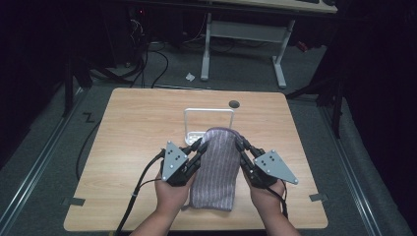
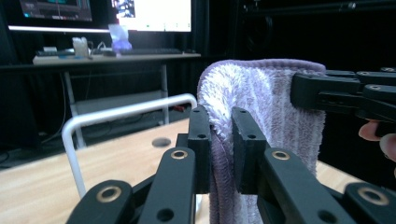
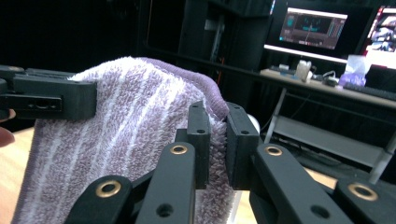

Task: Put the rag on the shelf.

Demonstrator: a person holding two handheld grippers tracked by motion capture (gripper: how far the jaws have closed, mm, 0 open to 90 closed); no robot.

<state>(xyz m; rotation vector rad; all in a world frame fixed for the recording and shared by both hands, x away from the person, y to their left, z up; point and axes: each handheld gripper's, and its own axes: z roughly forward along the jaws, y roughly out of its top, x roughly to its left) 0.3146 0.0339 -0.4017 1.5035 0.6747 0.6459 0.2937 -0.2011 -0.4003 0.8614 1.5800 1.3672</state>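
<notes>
Towel (image 1: pixel 216 167): lilac, striped, terry. Held up by its top edge over the near-centre of the table (image 1: pixel 133 142); lower end rests on the wood at 6 o'clock, near the front edge.

Left gripper (image 1: pixel 200 145): jaws pressed on the towel's top left corner, pile squeezed between the pads (left gripper view, (image 2: pixel 223 140)).

Right gripper (image 1: pixel 241 145): jaws pinching the top right corner likewise ( (image 3: pixel 215 140)).

Rack (image 1: pixel 208 112): white wire frame, upright, at 12 o'clock from the towel, just beyond it. The towel's top edge sits near the height of the top bar, close in front of it; whether they touch cannot be told.

Step in hand, as judged: draping the towel over the rack's bar. To do it well: keep both corners level and the edge taut between the grippers; lift until the hem clears the bar, carry toward 12 o'clock, lower so the cloth falls evenly on both sides; release both pinches together.

Edges and room: bare table at 9 and 3 o'clock, ample for swinging either hand outward. Beyond the rack, a strip of table with a dark round hole (image 1: pixel 234 104) at 1 o'clock, then the far edge. The rack looks light and may tip if pushed.
</notes>
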